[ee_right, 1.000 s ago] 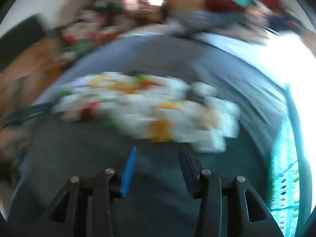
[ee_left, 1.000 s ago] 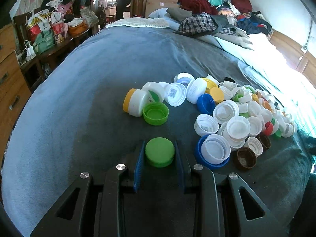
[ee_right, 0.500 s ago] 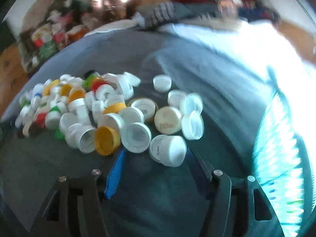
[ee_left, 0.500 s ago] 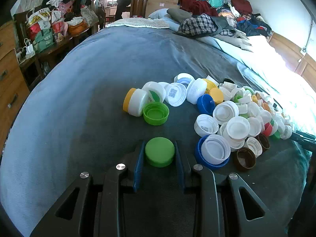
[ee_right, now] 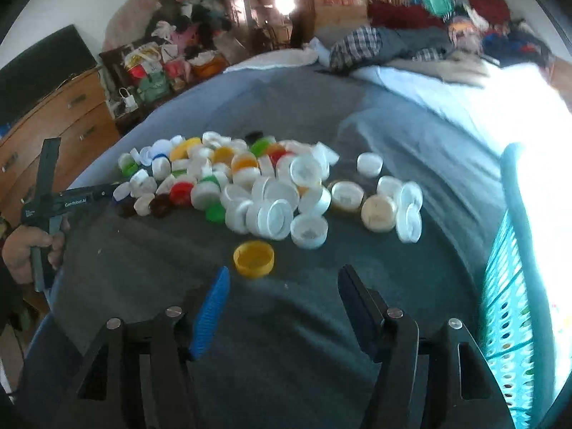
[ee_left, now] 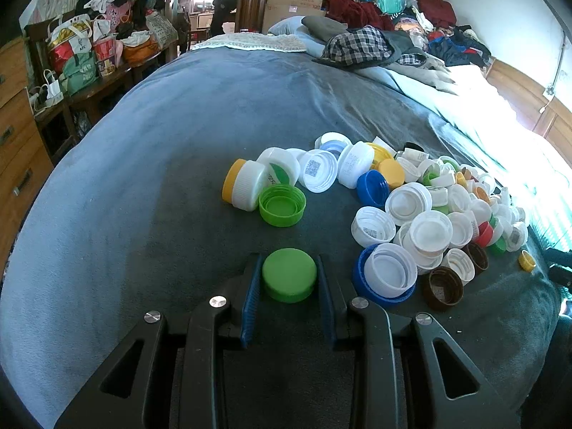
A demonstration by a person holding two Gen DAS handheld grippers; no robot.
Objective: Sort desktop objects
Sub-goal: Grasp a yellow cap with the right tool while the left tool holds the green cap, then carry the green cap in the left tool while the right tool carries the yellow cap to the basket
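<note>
My left gripper (ee_left: 289,287) is clamped on a round green plastic bottle cap (ee_left: 289,274), bottom centre of the left wrist view, fingers (ee_left: 250,295) pressing its ribbed sides, top face up. The cap looks light, stiff and a bit slick; a grip across the rim is best, since squeezing hard could pop it out. An upturned green plastic cap (ee_left: 282,205) lies just above it on the grey-blue bed blanket (ee_left: 143,178), likely its colour mate. The mixed pile of plastic caps (ee_left: 429,207) fills the middle right of the frame.

My right gripper (ee_right: 282,295) is parted and empty, low centre of the right wrist view. An upturned yellow plastic cap (ee_right: 254,258) sits just beyond the blue finger (ee_right: 211,312), not between the fingers.

Compared with a second ago, the left view is unchanged, with the same grip and the same spot. The right view was all blur, with the fingers closer together; they are wider now, the picture is sharp, and the yellow cap lies apart from the heap.
</note>
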